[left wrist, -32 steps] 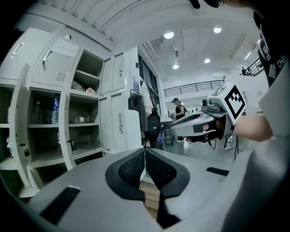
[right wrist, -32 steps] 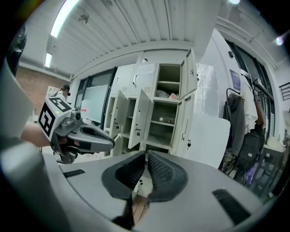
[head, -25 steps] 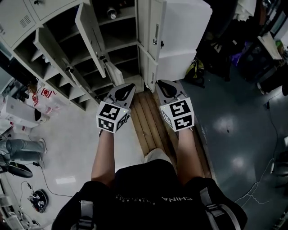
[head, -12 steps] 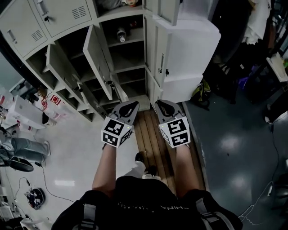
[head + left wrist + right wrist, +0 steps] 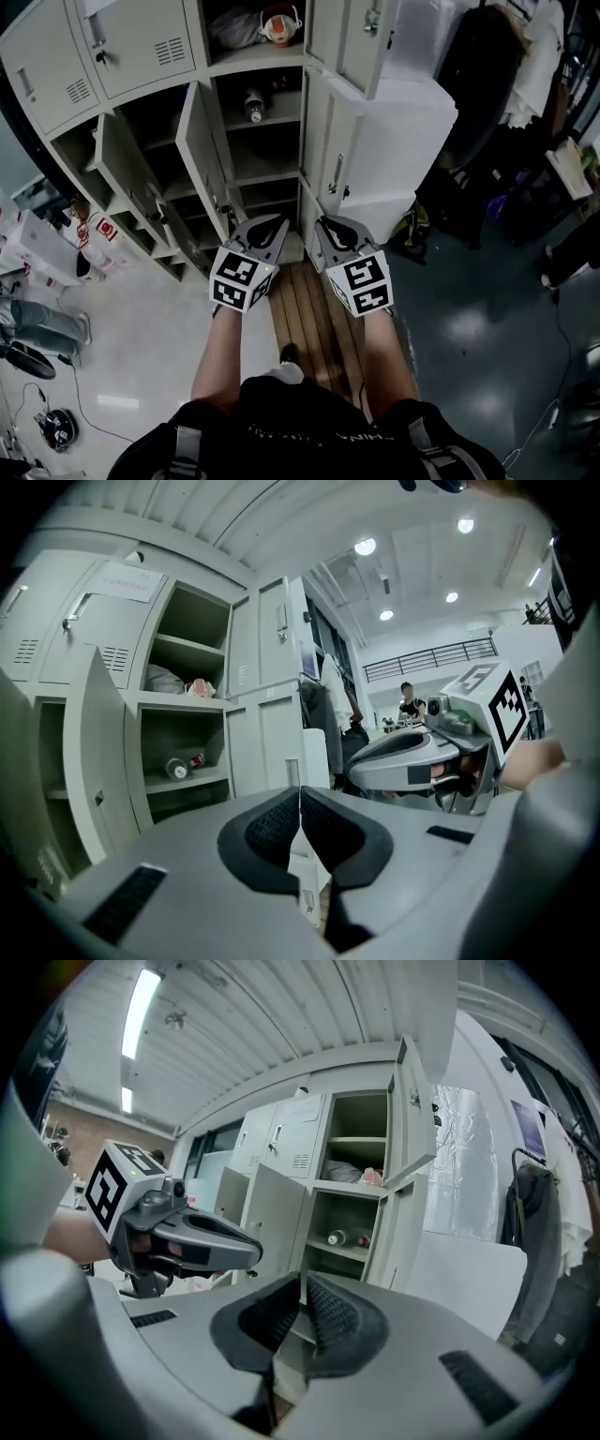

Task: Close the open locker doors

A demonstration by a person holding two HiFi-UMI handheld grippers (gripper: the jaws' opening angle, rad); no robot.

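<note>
Head view sets the left gripper (image 5: 270,230) and the right gripper (image 5: 328,230) side by side in front of the open locker column (image 5: 255,155). Both point at it, each with its jaws pressed together on nothing. Left of that column a tall door leaf (image 5: 201,150) stands swung outward, long axis vertical and free edge toward the person. The left gripper is nearer to it. Right of the column an upper door (image 5: 354,37) also hangs open, higher than the right gripper. Neither gripper touches a door. The left leaf looks the likelier first push, sideways toward the column.
</note>
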